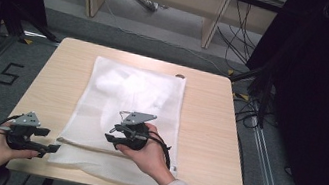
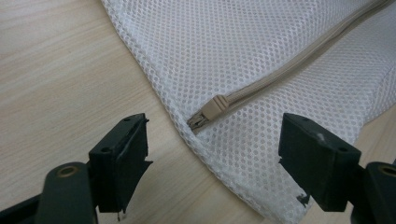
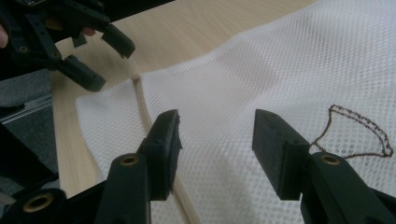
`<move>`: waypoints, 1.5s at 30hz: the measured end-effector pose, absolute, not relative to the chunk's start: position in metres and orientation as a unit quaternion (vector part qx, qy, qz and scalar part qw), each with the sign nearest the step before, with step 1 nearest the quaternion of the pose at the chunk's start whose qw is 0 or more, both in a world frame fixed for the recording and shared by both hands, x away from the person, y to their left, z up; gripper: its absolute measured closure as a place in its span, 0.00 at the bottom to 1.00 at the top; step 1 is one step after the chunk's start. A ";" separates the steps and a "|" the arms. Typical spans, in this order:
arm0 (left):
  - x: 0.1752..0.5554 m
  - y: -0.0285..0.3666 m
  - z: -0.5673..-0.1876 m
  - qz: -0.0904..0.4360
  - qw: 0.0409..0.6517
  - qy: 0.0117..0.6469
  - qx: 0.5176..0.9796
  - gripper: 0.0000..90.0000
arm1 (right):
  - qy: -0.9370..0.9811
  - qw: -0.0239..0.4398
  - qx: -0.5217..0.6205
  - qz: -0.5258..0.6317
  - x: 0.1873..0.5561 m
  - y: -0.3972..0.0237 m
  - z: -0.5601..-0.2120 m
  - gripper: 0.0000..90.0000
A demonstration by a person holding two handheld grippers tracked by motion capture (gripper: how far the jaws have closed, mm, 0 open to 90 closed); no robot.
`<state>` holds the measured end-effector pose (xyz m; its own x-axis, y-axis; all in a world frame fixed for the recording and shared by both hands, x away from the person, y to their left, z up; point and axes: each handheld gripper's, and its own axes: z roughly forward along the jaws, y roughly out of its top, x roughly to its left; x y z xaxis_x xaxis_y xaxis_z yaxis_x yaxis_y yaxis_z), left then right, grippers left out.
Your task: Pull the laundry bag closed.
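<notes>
A white mesh laundry bag (image 1: 124, 111) lies flat on the wooden table (image 1: 207, 125), with something white inside its far half. A beige zipper (image 2: 289, 65) runs along its near edge, and the zipper's end (image 2: 214, 108) sits near the bag's near-left corner. My left gripper (image 1: 50, 139) is open at that corner, its jaws on either side of the zipper end (image 2: 215, 163) and a little short of it. My right gripper (image 1: 112, 133) is open above the bag's near middle, nothing between its jaws (image 3: 215, 140). The zipper (image 3: 142, 109) passes by its left jaw.
A thin brown stitched outline (image 3: 359, 130) marks the mesh to the right of the right gripper. A small dark round thing (image 1: 180, 76) lies at the table's far edge. Dark stands and cables (image 1: 254, 87) flank the table; the floor bears a "5" (image 1: 7, 73).
</notes>
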<state>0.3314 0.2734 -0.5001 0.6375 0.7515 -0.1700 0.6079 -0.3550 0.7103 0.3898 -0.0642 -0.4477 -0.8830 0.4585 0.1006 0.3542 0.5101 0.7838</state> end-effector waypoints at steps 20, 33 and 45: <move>0.331 0.273 -0.502 0.080 0.386 0.407 0.824 0.27 | 0.884 0.056 0.186 0.426 0.391 -0.022 -0.458 0.66; 0.330 0.271 -0.504 0.074 0.378 0.415 0.824 0.27 | 0.896 0.056 0.158 0.412 0.394 0.006 -0.463 0.73; 0.330 0.271 -0.503 0.077 0.373 0.407 0.831 0.27 | 0.902 0.024 0.156 0.402 0.391 0.030 -0.471 0.81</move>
